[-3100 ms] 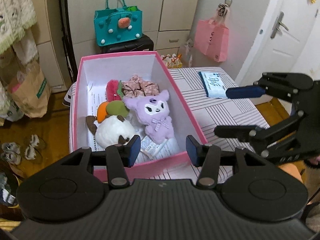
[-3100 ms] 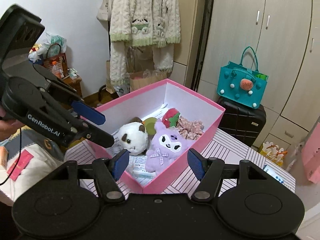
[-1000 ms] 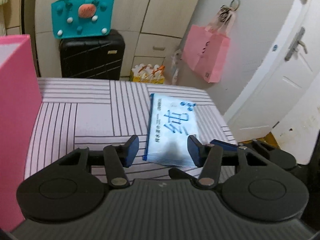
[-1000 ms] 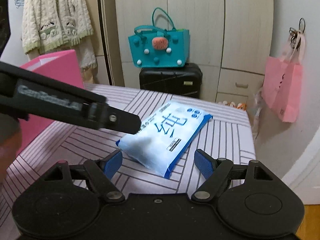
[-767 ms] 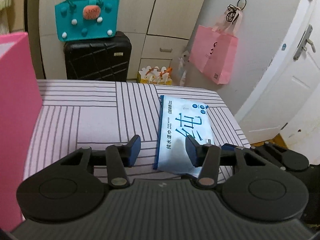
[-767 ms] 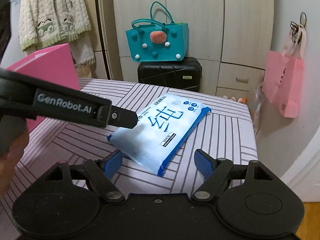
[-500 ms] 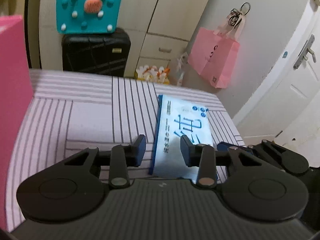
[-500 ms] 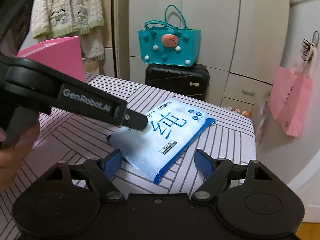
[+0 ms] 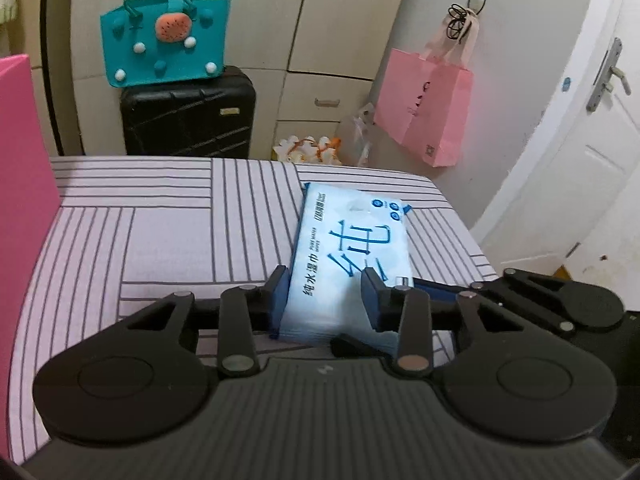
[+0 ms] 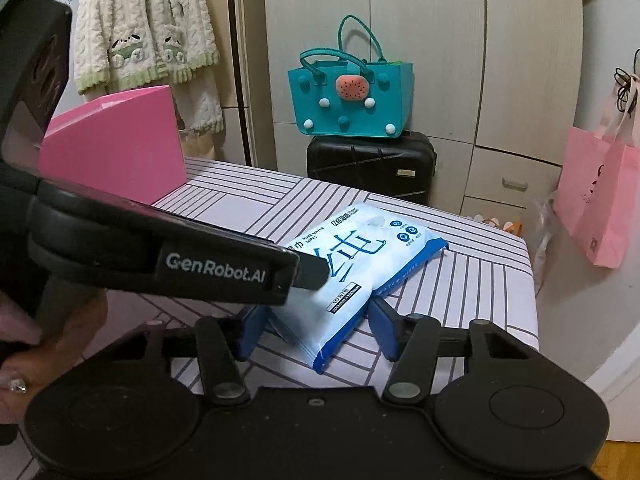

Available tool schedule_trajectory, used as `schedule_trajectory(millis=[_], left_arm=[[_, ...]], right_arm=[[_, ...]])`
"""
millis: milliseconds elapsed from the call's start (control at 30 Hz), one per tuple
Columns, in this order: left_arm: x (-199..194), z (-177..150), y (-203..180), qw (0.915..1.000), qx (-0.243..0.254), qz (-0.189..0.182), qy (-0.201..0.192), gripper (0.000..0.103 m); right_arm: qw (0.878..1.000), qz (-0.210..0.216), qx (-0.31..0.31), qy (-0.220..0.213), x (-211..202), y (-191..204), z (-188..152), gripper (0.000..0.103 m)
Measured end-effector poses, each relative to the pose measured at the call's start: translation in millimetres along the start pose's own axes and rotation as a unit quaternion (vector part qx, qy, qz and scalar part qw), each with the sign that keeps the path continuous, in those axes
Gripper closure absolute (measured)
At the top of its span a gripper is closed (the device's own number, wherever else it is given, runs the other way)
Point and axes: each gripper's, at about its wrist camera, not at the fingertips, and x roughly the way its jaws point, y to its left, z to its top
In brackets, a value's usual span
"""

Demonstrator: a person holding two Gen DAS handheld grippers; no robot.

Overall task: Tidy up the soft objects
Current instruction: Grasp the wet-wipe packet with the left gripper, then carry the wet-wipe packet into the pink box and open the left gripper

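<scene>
A blue-and-white pack of wet wipes [image 9: 352,240] lies on the striped table [image 9: 160,232], near its right edge. My left gripper [image 9: 325,294] is shut on the pack's near end, one pad at its left edge and the other pressed into its top. In the right wrist view, that gripper's finger [image 10: 224,268] reaches in from the left over the pack [image 10: 360,256]. My right gripper [image 10: 316,328] straddles the pack's near corner; its jaws are closing, and the pads stand just clear of the wrapper. The pink box [image 10: 116,148] stands at the left.
Behind the table, a teal felt bag [image 9: 160,48] sits on a black suitcase [image 9: 188,120]. A pink paper bag [image 9: 428,116] hangs on the wall beside a white door [image 9: 580,160]. A knitted cardigan [image 10: 148,32] hangs at the back left. A hand [image 10: 16,380] holds the left gripper.
Both grippers left the pink box and came to the wipes pack. The left jaws narrowed onto its near end. In the last half second the right jaws narrowed around its corner.
</scene>
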Motion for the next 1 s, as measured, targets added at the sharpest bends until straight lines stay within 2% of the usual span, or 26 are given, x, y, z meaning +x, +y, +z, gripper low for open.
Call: schedule_trajectory(millis=[167, 333, 600, 767, 1000], left_arm=[[-6.6, 2.7, 8.5, 0.9982, -0.030, -0.049, 0.018, 0.066], [-16.3, 0.5, 7.1, 0.9965, -0.033, -0.072, 0.027, 0.066], [-48.2, -7.7, -10.9, 0.9970, 0.010, -0.069, 0.032, 0.066], [-75.0, -9.0, -18.1, 0.9956, 0.021, -0.085, 0.033, 0.066], [-123.4, -10.2, -30.1, 0.9941, 0.056, -0.093, 0.008, 0.066]], right_arm=[[1.000, -0.004, -0.002, -0.001, -2.0, 1.5, 0.3, 0.045], [1.000, 0.001, 0.023, 0.004, -11.1, 3.7, -0.7, 0.045], [0.999, -0.012, 0.032, -0.012, -40.8, 18.2, -9.1, 0.045], [0.999, -0.017, 0.038, -0.024, -68.8, 27.6, -9.9, 0.045], [0.998, -0.029, 0.019, -0.047, -108.3, 49.8, -4.1, 0.045]])
